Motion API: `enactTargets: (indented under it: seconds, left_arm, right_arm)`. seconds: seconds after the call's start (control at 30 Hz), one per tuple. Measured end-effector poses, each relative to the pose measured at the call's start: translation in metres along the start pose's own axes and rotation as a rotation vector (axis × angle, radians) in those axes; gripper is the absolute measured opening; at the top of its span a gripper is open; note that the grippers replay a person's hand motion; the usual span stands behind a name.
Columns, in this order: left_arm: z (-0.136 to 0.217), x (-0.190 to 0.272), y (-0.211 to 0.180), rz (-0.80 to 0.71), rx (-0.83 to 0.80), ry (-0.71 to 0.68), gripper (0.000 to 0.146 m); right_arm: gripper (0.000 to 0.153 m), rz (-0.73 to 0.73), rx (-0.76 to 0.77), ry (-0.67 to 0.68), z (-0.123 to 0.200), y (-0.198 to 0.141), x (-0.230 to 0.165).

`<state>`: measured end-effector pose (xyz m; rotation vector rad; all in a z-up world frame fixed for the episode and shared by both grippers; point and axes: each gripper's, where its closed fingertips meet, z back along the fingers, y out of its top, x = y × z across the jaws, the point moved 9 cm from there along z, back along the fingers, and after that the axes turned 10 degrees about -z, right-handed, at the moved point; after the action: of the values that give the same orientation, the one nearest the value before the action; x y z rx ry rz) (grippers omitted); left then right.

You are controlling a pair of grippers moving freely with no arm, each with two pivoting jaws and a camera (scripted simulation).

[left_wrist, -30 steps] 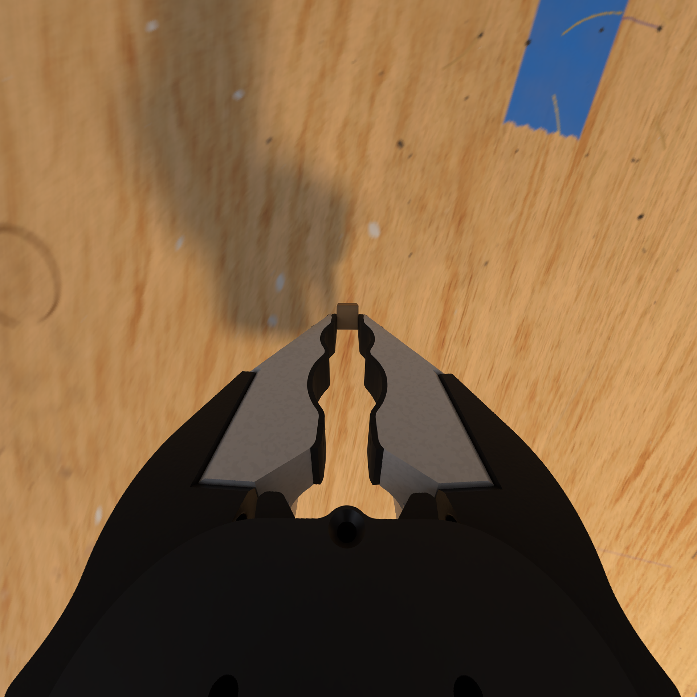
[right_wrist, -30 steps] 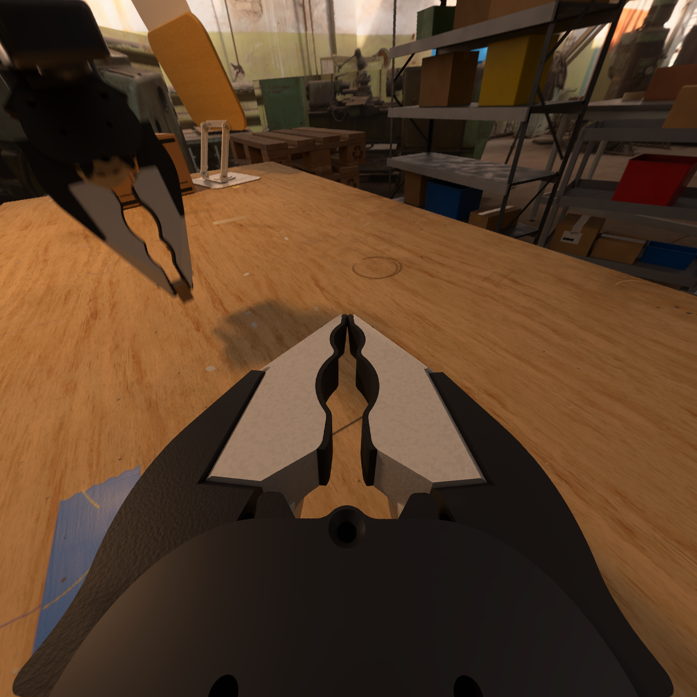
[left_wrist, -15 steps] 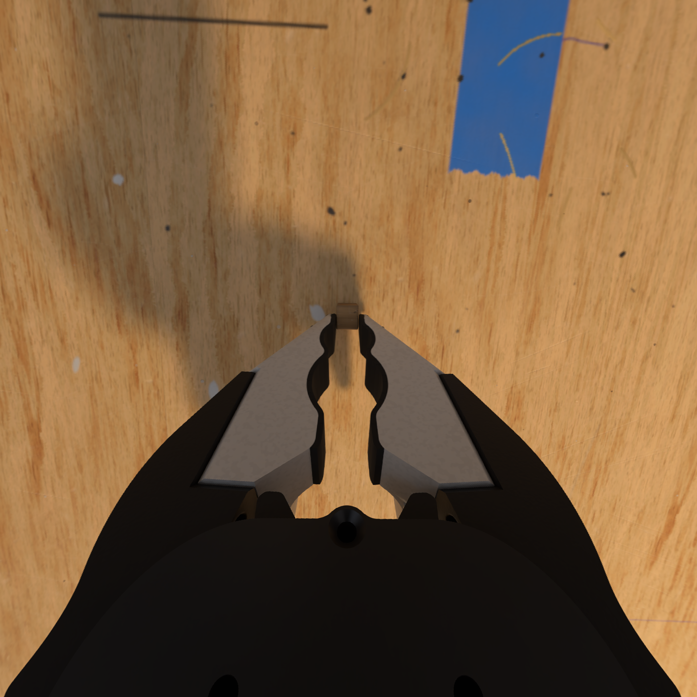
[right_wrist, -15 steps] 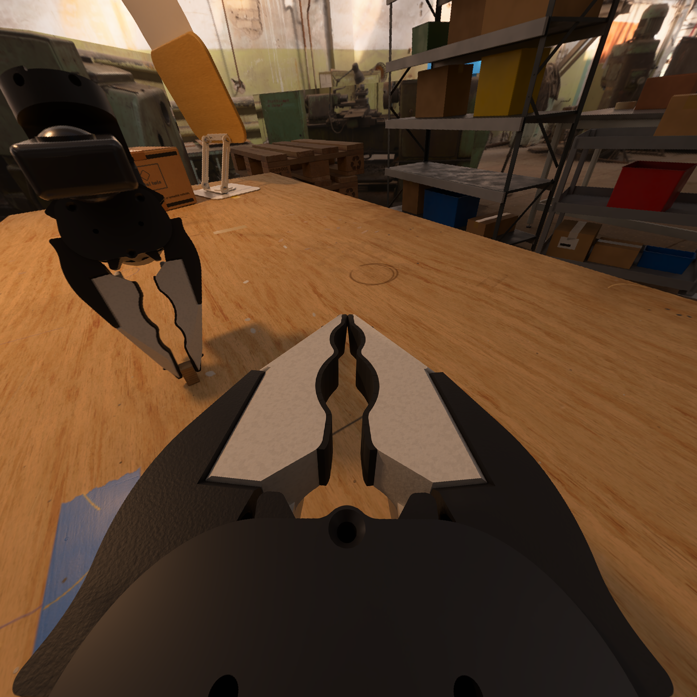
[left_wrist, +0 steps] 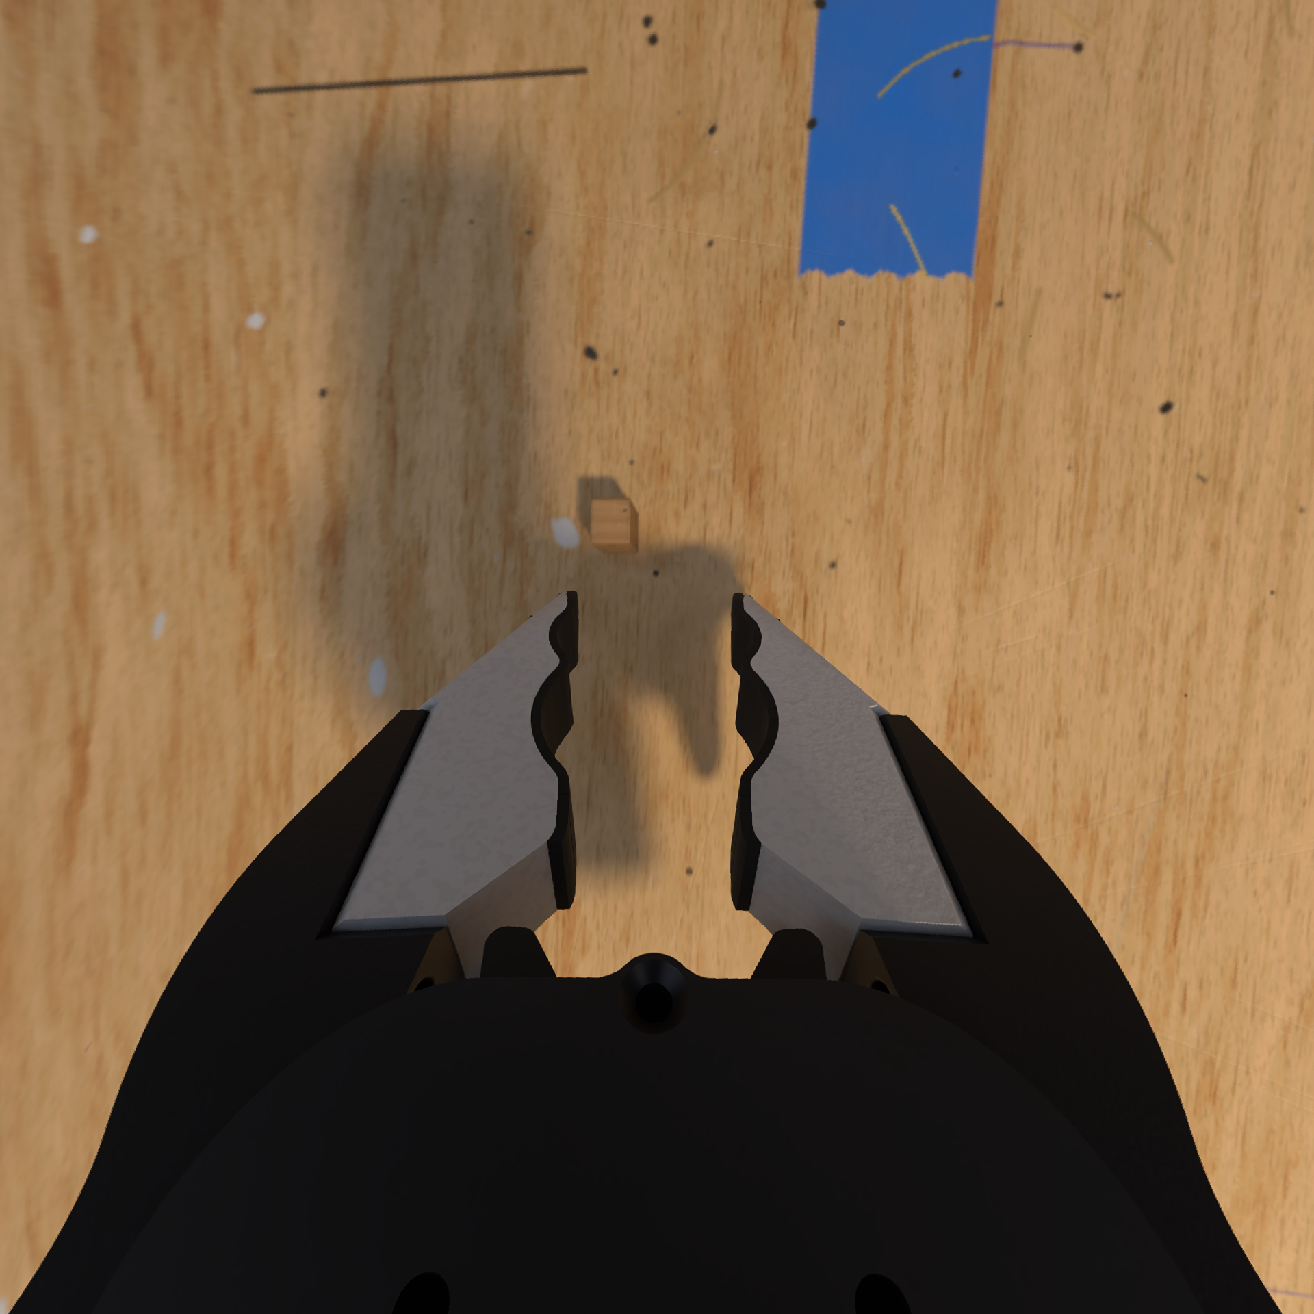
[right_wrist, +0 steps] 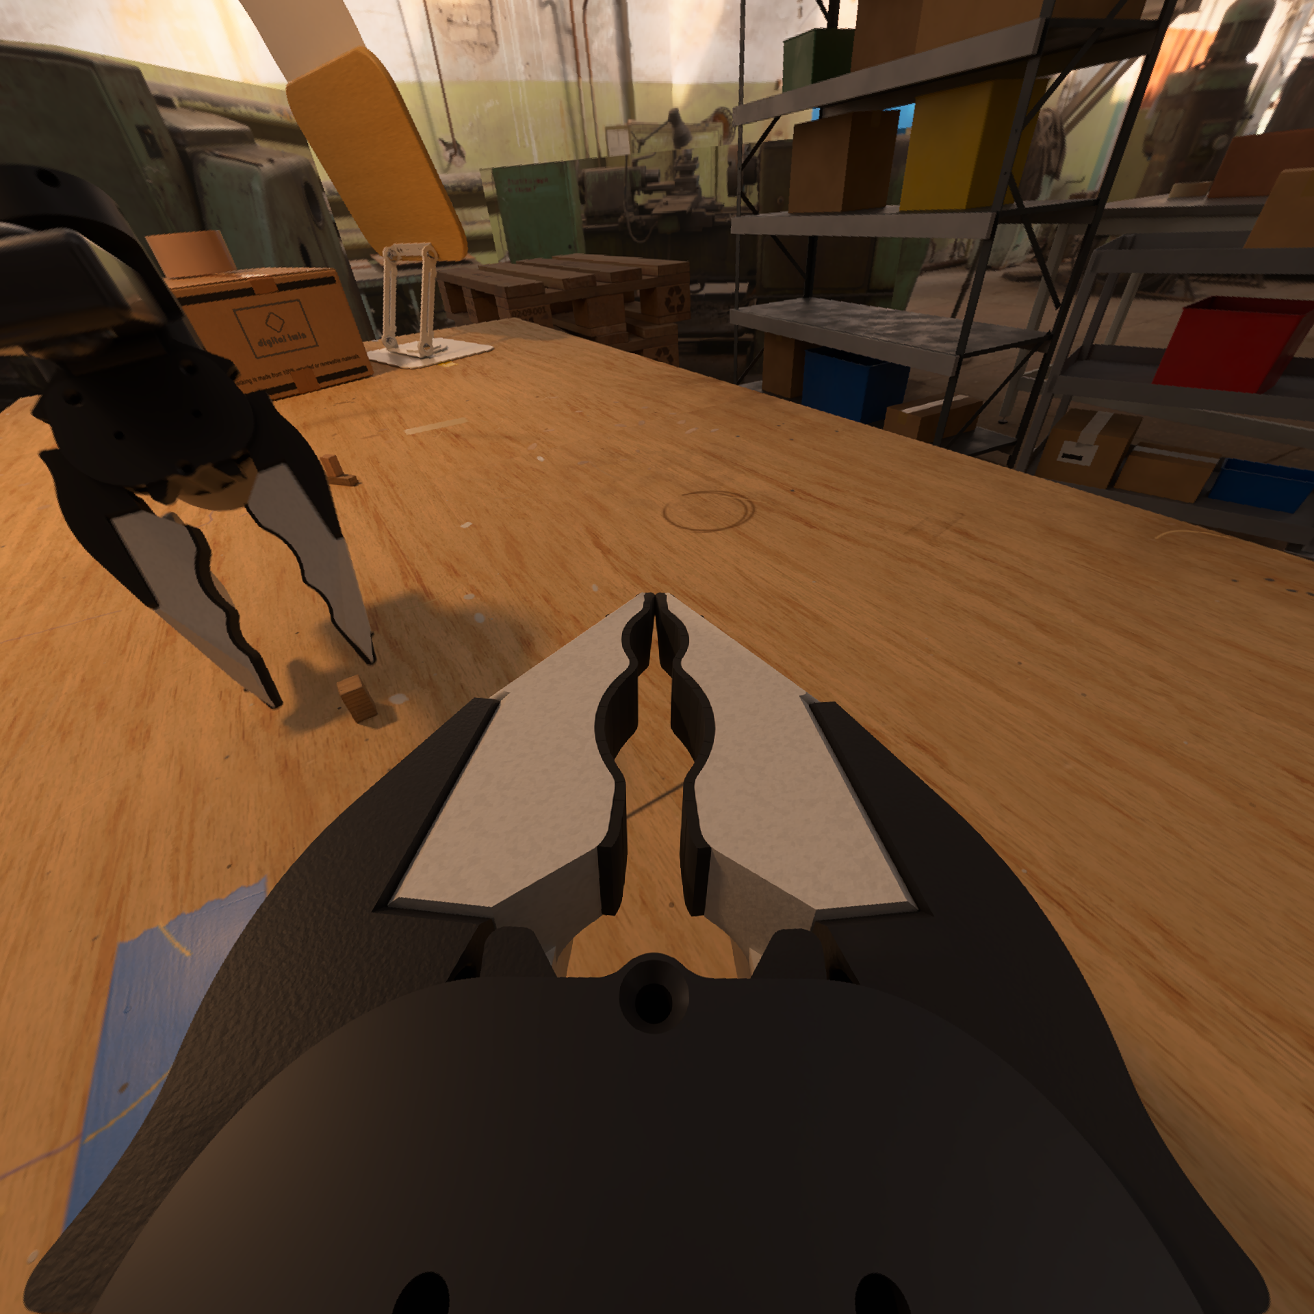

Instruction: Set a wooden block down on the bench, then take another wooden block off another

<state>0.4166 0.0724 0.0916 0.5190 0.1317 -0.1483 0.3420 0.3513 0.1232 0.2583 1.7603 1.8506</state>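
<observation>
A small wooden block [left_wrist: 613, 525] lies free on the plywood bench [left_wrist: 1066, 640], just beyond my left gripper's tips. My left gripper [left_wrist: 654, 599] is open and empty, pointing down at the bench a little above it. In the right wrist view the same block [right_wrist: 357, 698] sits on the bench [right_wrist: 924, 675] just below the open left gripper [right_wrist: 320, 677]. Two more small wooden blocks [right_wrist: 335, 471] sit together far back on the bench; how they rest on each other is unclear. My right gripper [right_wrist: 654, 599] is shut and empty, low over the bench.
A strip of blue tape [left_wrist: 896, 142] is stuck to the bench beyond the block; it also shows in the right wrist view [right_wrist: 156, 1031]. A cardboard box [right_wrist: 270, 327] and a white stand [right_wrist: 409, 298] stand at the far edge. Metal shelves [right_wrist: 995, 213] stand off to the right.
My left gripper came down to the bench, opened and let go of the block, which now lies on the bench. My right gripper has not moved.
</observation>
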Motion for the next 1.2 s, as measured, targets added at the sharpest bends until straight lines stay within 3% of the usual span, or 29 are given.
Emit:
enactTargets:
  seconds: [0.1, 0.17, 0.23, 0.3, 0.4, 0.47, 0.6, 0.67, 0.73, 1.03, 1.2]
  left_arm:
    - [0.027, 0.001, -0.003, 0.039, 0.045, 0.076, 0.042]
    - [0.063, -0.001, -0.005, 0.092, 0.120, 0.179, 0.036]
    - [0.111, -0.004, -0.015, 0.146, 0.184, 0.336, 0.023]
    - [0.161, -0.007, -0.037, 0.231, 0.207, 0.500, 0.000]
    - [0.219, -0.009, -0.085, 0.401, 0.084, 0.656, 0.000]
    - [0.236, -0.008, -0.124, 0.482, -0.060, 0.649, 0.000]
    - [0.226, -0.005, -0.197, 0.573, -0.305, 0.455, 0.000]
    - [0.213, -0.003, -0.223, 0.585, -0.422, 0.385, 0.010]
    - [0.202, -0.001, -0.239, 0.604, -0.437, 0.289, 0.015]
    - [0.169, -0.009, -0.254, 0.584, -0.481, 0.100, 0.020]
    - [0.163, -0.010, -0.257, 0.594, -0.496, 0.072, 0.009]
  right_arm:
    - [0.000, 0.004, 0.002, -0.001, 0.000, 0.001, -0.001]
    - [0.000, 0.000, 0.006, 0.000, 0.001, 0.001, -0.001]
    - [0.000, -0.002, 0.009, 0.002, 0.001, 0.001, -0.001]
    - [0.000, 0.000, 0.018, -0.002, 0.001, 0.002, -0.001]
    - [0.000, 0.008, 0.051, -0.034, 0.003, 0.005, 0.000]
    - [0.000, 0.016, 0.075, -0.061, 0.005, 0.007, 0.001]
    - [0.000, 0.022, 0.073, -0.079, 0.004, 0.006, 0.002]
    - [0.000, 0.029, 0.063, -0.083, 0.003, 0.005, 0.002]
    - [0.000, 0.036, 0.053, -0.089, 0.001, 0.004, 0.001]
    - [0.000, 0.028, 0.028, -0.098, -0.002, -0.001, 0.004]
    - [0.000, 0.021, 0.024, -0.095, -0.002, -0.001, 0.005]
